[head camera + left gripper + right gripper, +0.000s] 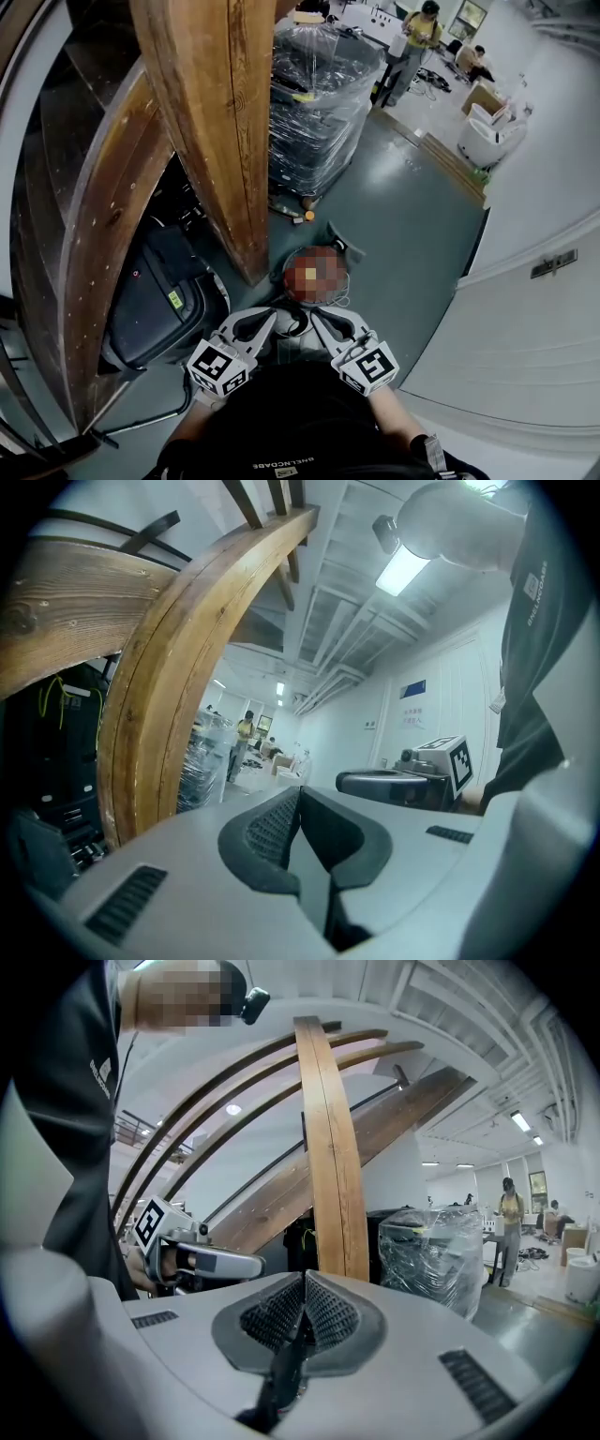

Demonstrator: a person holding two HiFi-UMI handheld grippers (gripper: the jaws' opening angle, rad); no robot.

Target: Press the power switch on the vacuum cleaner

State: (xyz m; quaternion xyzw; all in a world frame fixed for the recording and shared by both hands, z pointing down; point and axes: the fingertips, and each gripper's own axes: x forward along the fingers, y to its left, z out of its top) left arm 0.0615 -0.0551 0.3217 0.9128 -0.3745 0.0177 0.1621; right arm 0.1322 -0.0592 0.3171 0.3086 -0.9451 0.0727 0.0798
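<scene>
Hovering side by side, left gripper and right gripper both keep jaws pressed together, empty; vacuum lies at 12 o'clock.

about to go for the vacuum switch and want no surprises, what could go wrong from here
1. The left gripper and right gripper are held close to the body. The black machine sits low beside the wooden beam, so a reach toward it could knock the wood.
2. No switch shows in any view, so the shut jaws might press the wrong spot.
</scene>
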